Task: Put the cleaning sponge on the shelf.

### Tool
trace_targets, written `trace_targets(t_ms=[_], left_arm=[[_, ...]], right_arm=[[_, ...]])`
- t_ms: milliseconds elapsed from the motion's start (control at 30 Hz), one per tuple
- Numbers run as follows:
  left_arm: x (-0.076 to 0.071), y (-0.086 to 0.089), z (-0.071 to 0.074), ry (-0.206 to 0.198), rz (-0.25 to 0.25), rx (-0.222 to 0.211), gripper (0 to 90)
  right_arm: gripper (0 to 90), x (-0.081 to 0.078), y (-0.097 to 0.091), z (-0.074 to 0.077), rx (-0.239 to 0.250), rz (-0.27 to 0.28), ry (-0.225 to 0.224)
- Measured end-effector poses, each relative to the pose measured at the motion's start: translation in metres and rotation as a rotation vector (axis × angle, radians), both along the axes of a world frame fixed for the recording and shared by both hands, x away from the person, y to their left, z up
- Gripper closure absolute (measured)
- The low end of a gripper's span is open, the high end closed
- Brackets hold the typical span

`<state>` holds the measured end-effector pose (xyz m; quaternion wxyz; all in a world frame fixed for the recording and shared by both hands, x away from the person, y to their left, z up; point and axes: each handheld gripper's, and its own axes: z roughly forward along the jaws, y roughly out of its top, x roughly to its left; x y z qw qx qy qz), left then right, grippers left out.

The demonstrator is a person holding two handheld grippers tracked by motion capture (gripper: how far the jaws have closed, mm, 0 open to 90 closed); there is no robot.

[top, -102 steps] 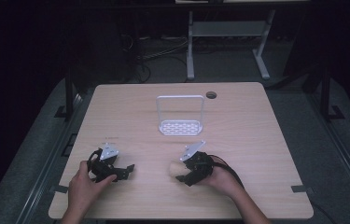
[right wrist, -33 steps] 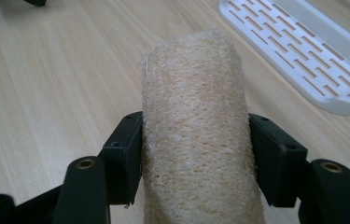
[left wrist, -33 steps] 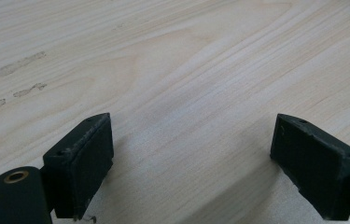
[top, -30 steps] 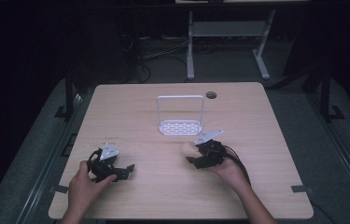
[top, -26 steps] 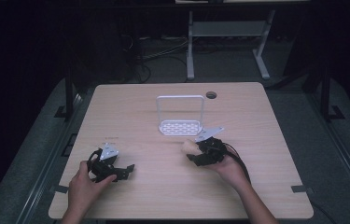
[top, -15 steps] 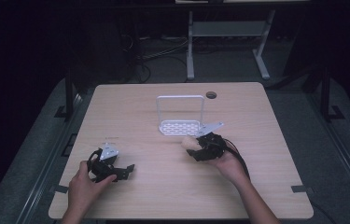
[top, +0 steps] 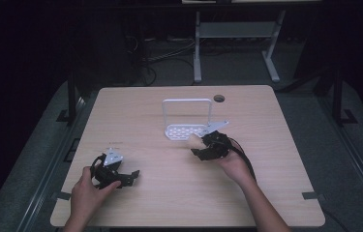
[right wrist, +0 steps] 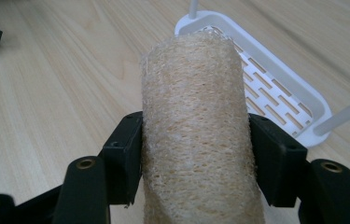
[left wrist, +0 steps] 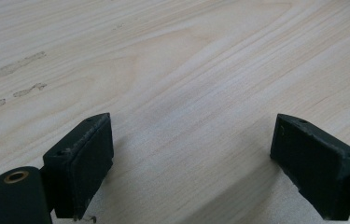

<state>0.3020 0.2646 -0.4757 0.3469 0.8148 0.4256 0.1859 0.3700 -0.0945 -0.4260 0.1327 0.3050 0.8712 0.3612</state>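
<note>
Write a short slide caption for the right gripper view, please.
Right gripper clamps a tan loofah roll just short of a white slotted rack on the wooden table.

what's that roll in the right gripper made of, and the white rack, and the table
Roll: looks like dried loofah, a tan, coarse open web of fibres, matte. Rack: probably moulded plastic, smooth white with slotted base; its thin posts could be plastic or coated wire. Table: pale wood grain, flat and satin, likely laminate or veneer rather than solid wood.
</note>
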Motion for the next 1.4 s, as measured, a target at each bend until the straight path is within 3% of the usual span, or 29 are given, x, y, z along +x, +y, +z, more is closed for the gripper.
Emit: trace_targets(t_ms=[1400], left_arm=[[0.000, 0.000, 0.000, 0.002, 0.001, -0.001, 12.7]], right_arm=[[40.3, 0.046, 0.032, -0.004, -0.019, -0.029, 0.001]])
